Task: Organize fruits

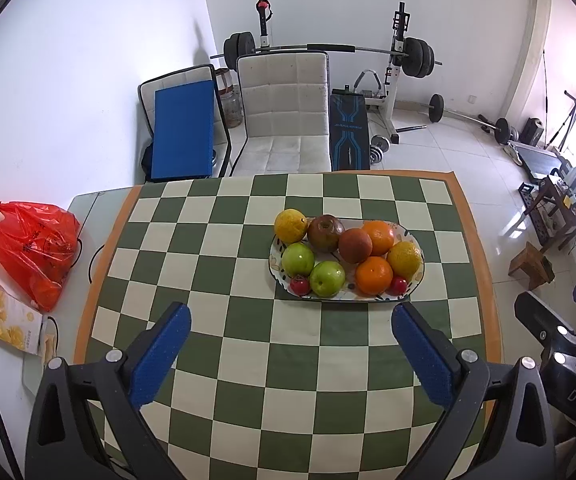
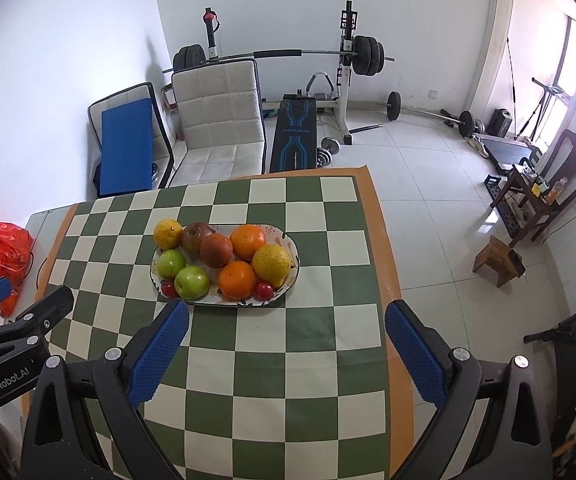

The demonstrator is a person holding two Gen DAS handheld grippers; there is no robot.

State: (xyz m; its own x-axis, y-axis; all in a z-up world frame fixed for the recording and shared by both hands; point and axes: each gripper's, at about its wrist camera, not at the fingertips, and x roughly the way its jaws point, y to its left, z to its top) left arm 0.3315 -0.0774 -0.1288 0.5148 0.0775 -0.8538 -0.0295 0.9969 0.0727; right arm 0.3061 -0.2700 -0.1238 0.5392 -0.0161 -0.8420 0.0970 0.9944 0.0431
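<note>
Fruit sits gathered on an oval plate (image 1: pixel 415 280) in the middle of the checkered mat (image 1: pixel 248 360), nearer the table's far edge than its near one. On the plate, two yellow citrus fruits (image 1: pixel 291 225) hold opposite ends, two oranges (image 1: pixel 373 275) lie toward the right end, two green apples (image 1: pixel 328 278) lie touching along the near-left side, two dark red apples (image 1: pixel 325 232) lie in the middle and along the far side, and two small red fruits (image 1: pixel 299 285) rest at the near rim. The left gripper (image 1: pixel 291 322) hovers above the mat short of the plate's near rim, tilted down toward it, its blue-padded fingers (image 1: pixel 164 354) spread wide and holding nothing. The right gripper (image 2: pixel 286 320) hangs level beside it, over the mat's right side, likewise pitched downward, its fingers (image 2: pixel 417 356) fully released and empty; the plate lies ahead and to its left. Each gripper's black frame shows at the edge of the other's view, so the two are close together, side by side. A red plastic bag (image 1: pixel 32 248) rests on the bare table edge off the mat's left side, with a yellow snack packet (image 1: pixel 0 308) nearer the front-left corner.
</note>
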